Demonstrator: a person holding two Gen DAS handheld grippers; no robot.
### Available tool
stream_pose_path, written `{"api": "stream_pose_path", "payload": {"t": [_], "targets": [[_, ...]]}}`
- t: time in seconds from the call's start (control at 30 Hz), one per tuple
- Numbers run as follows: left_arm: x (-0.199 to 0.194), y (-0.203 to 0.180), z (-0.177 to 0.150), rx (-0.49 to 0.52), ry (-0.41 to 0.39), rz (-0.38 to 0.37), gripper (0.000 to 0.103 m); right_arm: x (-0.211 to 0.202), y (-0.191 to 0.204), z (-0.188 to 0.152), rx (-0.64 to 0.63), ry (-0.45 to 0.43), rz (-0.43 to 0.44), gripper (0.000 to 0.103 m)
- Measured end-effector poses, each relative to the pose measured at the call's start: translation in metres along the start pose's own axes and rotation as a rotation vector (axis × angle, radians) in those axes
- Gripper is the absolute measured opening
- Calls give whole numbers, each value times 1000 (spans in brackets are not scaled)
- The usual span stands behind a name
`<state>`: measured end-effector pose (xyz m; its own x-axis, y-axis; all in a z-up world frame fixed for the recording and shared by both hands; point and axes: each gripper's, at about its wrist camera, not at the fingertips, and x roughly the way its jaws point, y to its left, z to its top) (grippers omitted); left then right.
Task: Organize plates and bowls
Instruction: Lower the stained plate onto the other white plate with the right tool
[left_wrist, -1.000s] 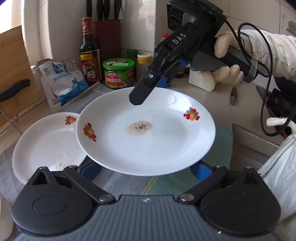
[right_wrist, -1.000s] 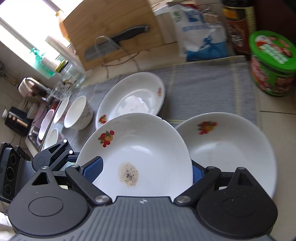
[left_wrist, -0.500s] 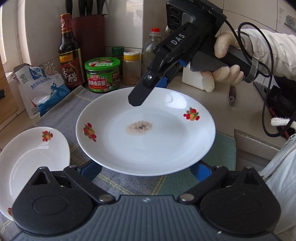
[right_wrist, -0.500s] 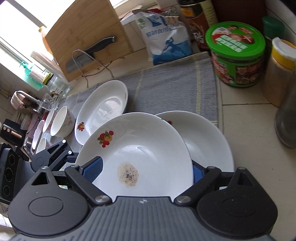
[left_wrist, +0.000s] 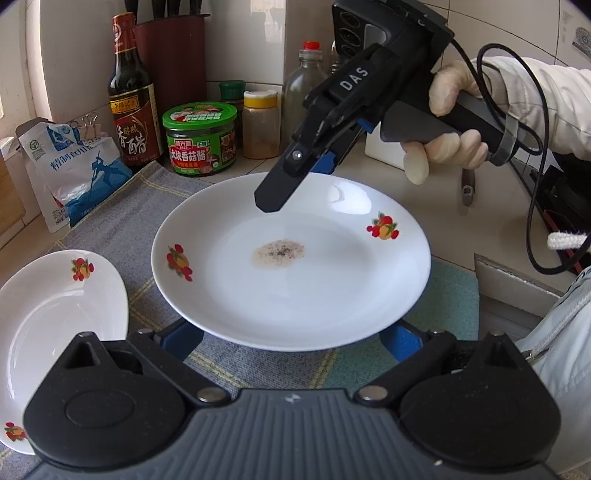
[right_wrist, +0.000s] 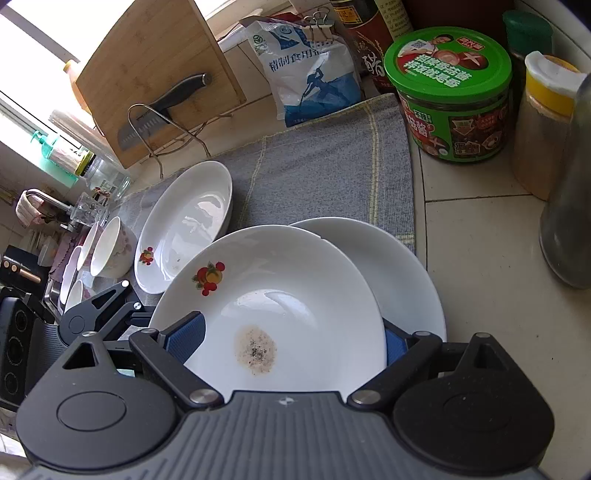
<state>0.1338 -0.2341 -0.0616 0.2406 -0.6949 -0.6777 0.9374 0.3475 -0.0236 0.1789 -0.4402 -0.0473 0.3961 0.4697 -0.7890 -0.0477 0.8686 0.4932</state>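
Both hand-held grippers (left_wrist: 291, 332) (right_wrist: 291, 332) angle downward, jaws spread wide.

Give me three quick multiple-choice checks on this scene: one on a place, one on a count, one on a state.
1. Where does the green-lidded jar stand?
A. on the grey cloth
B. on the counter beside the dark bottle
C. inside a bowl

2. How many fruit prints show on the held plate in the left wrist view?
A. one
B. two
C. four

3. What state is the held plate in?
A. spotless
B. broken in two
C. marked at its centre

Key: B, the jar stands on bare tile next to the bottle; B, one print shows on each side of the plate; C, a speckled patch sits mid-plate.
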Motion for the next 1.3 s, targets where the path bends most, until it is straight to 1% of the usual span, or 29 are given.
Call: {"api": "stream_pose_path", "payload": {"t": [0.33,0.63,0.93,1.3], "targets": [[7,3,4,10,14,-5,100,-2,-8,-4,24,-9,-18,97],[17,7,8,30,30,-2,100,-12,-15,-7,53,-31,-18,97],[18,10,7,24,27,-8,101,-18,-17,-12,62,-46,-31,97],[15,5,7,29,16,12,101,-28,-14,-16,74,-74,-49,97]]}}
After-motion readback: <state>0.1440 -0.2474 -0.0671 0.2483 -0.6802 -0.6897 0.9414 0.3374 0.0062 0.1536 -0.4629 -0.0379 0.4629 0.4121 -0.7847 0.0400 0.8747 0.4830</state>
